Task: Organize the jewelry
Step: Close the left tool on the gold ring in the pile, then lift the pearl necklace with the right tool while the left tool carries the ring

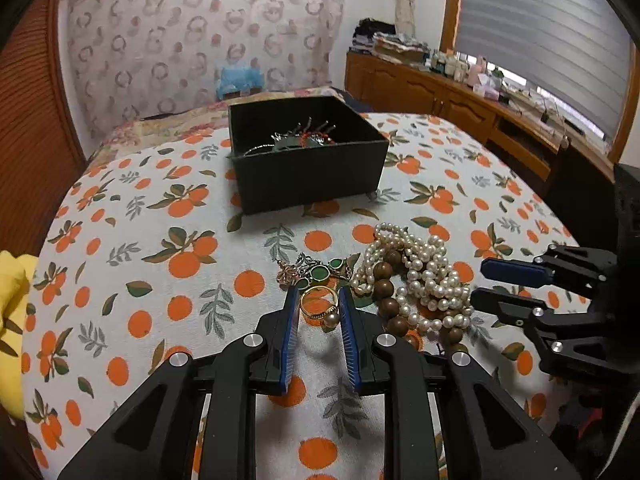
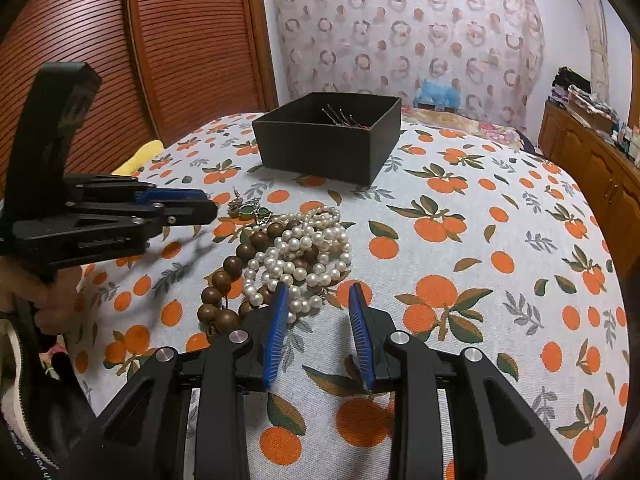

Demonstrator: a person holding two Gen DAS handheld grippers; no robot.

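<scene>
Gold ring [image 1: 320, 303] sits between the left gripper [image 1: 319, 307] fingers, band tilted up, its pearl end toward the camera; fingers narrowed around it, pads apparently touching both sides. Lies on the orange-print bedspread [image 1: 160, 280], just left of the pearl strands [image 1: 424, 276] and wooden beads [image 1: 386, 288]. Black box [image 1: 308, 160] beyond; its contents are hard to make out. Right gripper [image 2: 318, 304] fingers partly open, holding nothing, tips at the pearls' near edge. Both grippers angle downward.
</scene>
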